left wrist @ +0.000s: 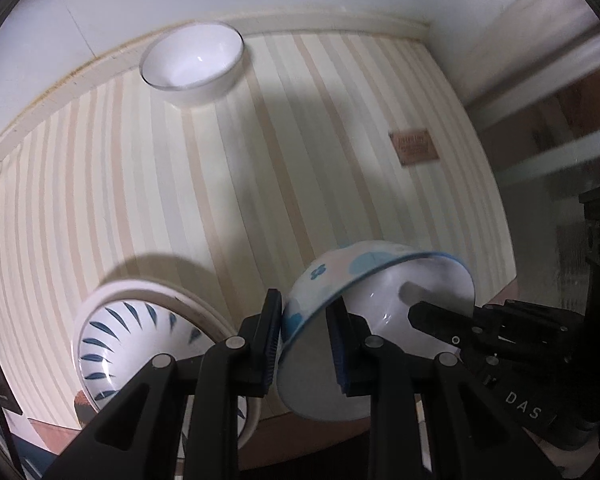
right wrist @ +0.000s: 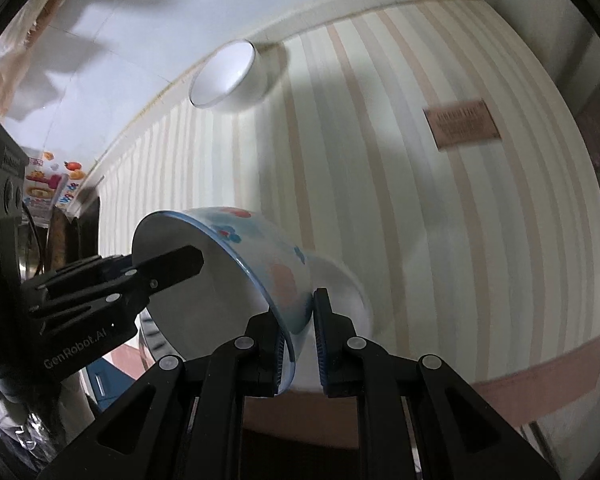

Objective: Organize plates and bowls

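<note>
Flowered bowl [left wrist: 340, 276]: lifted clear of the striped tablecloth [left wrist: 300, 160], tilted, near edge of the table. Left gripper [left wrist: 306, 340] clamped on its left rim; right gripper [right wrist: 302, 340] clamped on the opposite rim. Plain white bowl [left wrist: 192, 60]: far left, by the wall. Blue-leaf bowl [left wrist: 120, 340]: near left, apparently nested in a second white dish

Left gripper [left wrist: 305, 334] points steeply down, jaws clamped on the flowered bowl's [left wrist: 332, 280] wall, one pad inside, one outside. Right gripper [right wrist: 300, 330] also points steeply down, gripping the same bowl's opposite wall the same way. Both hold it tilted, off the table.
</note>
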`<state>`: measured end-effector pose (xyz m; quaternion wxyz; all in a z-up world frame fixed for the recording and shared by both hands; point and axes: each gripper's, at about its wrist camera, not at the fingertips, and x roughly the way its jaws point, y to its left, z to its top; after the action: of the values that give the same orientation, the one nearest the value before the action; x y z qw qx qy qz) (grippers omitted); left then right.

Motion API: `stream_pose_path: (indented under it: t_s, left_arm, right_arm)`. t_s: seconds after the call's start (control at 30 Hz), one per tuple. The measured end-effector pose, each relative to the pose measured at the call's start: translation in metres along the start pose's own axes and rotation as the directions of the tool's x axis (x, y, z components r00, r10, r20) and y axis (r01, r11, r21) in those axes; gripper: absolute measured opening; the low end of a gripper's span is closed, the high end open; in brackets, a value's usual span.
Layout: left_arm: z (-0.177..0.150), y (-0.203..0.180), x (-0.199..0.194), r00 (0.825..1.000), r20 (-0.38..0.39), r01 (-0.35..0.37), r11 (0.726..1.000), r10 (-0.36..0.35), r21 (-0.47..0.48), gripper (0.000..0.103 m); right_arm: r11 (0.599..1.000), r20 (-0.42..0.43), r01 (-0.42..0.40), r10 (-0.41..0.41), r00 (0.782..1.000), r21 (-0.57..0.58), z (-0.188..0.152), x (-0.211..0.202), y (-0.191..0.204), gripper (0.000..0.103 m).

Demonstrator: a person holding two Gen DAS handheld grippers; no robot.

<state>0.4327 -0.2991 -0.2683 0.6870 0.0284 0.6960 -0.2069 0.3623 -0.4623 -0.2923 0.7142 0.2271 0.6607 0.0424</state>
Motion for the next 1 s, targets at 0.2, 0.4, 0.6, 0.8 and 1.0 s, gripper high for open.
stream_pose_path:
  t_s: [0.2,0.4,0.6,0.8,1.0]
  left_arm:
    - [-0.006,-0.008,0.023,0.997,-0.072,-0.019,1.0,0.02,0.023,0.02]
    - [-0.008,-0.012,0.034,0.994,-0.098,-0.041,0.999,0.044,0.033,0.02]
    - [-0.007,-0.014,0.044,0.992,-0.106,-0.071,0.996,0.076,0.045,0.02]
    - [-0.006,-0.016,0.053,0.989,-0.112,-0.091,0.995,0.096,0.048,0.02]
    - [-0.005,-0.008,0.044,0.992,-0.106,-0.06,0.998,0.062,0.024,0.02]
  right_arm:
    - [0.999,-0.057,0.012,-0.009,0.998,0.052,-0.018,0.018,-0.018,0.015]
    - [0.996,-0.103,0.004,0.006,0.995,0.091,-0.025,0.035,-0.032,0.015]
    - [0.995,-0.112,0.016,-0.005,0.994,0.098,-0.024,0.041,-0.034,0.015]
    - [0.993,-0.126,0.018,-0.002,0.992,0.12,-0.018,0.044,-0.038,0.018]
    - [0.993,-0.143,0.028,-0.011,0.99,0.113,-0.011,0.039,-0.037,0.022]
